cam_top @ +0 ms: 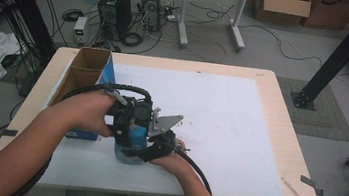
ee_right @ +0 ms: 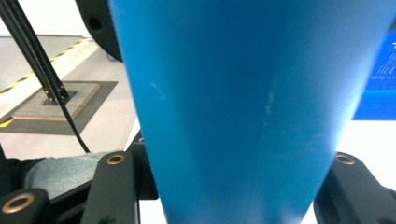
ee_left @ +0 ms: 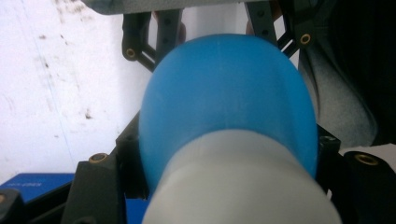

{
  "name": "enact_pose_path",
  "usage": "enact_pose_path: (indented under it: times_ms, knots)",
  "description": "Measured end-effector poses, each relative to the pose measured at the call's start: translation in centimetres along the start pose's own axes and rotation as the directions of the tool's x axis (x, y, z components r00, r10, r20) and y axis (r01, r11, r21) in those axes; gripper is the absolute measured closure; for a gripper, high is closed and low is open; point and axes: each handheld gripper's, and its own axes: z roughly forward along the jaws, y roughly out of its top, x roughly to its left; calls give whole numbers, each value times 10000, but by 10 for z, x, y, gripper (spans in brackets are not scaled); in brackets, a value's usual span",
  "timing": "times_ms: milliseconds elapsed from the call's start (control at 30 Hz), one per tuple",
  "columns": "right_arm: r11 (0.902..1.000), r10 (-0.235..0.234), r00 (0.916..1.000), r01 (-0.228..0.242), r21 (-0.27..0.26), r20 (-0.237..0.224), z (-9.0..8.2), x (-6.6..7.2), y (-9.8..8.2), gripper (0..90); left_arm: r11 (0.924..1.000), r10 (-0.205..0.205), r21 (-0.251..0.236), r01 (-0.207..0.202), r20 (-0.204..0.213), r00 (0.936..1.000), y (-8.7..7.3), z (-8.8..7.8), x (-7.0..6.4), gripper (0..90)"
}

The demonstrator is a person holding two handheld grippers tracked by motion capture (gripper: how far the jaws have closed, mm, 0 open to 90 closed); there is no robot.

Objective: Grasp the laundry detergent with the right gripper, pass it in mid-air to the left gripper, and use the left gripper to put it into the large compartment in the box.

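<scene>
Left gripper [cam_top: 131,123], centre-left of the high view, is clamping its jaws on the white cap [ee_left: 243,186] end of a blue bottle [ee_left: 229,107]. Right gripper [cam_top: 156,148], just below and right of it, is gripping the bottle's blue body [ee_right: 252,112], jaws closed against both sides.

Step in hand, as judged: unscrewing or pulling the cap, one gripper bracing. The next move calls for twisting the cap while the body grip is holding firm.

The bottle is being held above the white mat [cam_top: 221,114], near the open cardboard box [cam_top: 88,67]. Its long axis appears to be running between the grippers; exact tilt cannot be told.
</scene>
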Motion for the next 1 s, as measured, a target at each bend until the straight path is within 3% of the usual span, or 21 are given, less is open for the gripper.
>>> enact_pose_path:
  times_ms: [167, 467, 733, 1000]
  knots:
    - [10000, -57, 10000, 57, -13, 39, 0, 0, 2, 447, 9996, -179, 219, 180, -26, 9998, 0, -3, 0, 375]
    - [9990, -205, 9989, 221, -377, 418, -7, 2, 6, 434, 9997, -54, 231, 62, -322, 9995, 2, -14, -2, 379]
    - [9982, -256, 9986, 281, -536, 461, -12, 1, 6, 419, 9993, -59, 371, 73, -376, 9993, 7, -19, -2, 379]
    - [9980, 113, 9980, -74, -625, 627, -24, -3, 4, 290, 9979, -310, 551, 328, -327, 9990, 4, -24, 3, 379]
